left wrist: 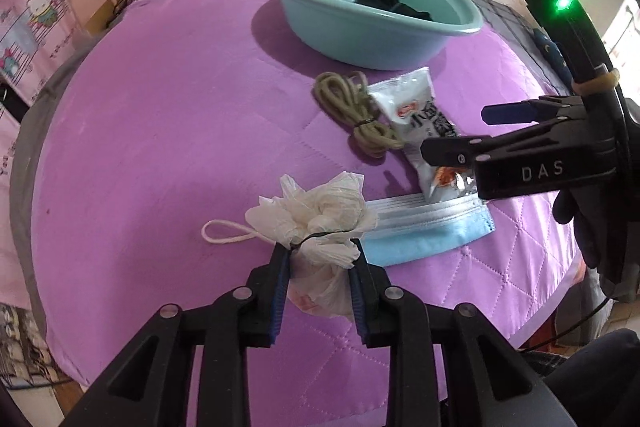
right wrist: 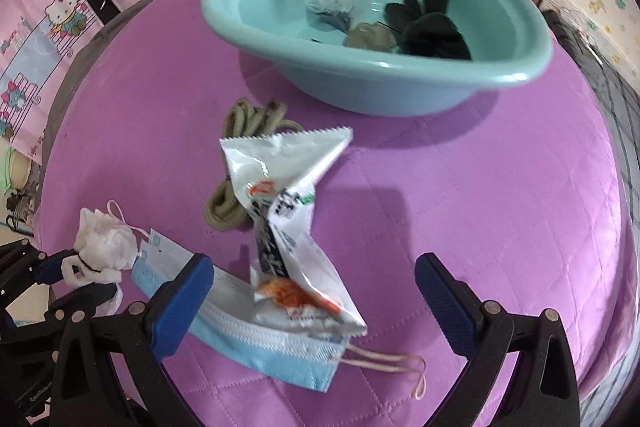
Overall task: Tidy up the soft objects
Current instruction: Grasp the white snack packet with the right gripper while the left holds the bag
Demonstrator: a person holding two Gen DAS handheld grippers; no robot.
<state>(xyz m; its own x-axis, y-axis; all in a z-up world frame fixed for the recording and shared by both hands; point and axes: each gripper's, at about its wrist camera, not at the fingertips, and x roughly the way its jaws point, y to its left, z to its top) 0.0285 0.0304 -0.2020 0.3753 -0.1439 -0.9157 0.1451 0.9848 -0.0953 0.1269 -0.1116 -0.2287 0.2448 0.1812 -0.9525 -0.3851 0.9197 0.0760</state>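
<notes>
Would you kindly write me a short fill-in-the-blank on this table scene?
1. The left claw is shut on a white ____.
2. The black glove lies inside the teal ____.
3. The snack packet partly lies on the blue ____.
Missing: plastic bag; basin; face mask

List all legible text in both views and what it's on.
"DAS": white letters on the body of the right gripper, left wrist view.
Snack packet: bold black characters and a red logo, too creased and blurred to read.
Curtain: cartoon cat print with small script, too blurred to read.
Nothing else legible.
</notes>
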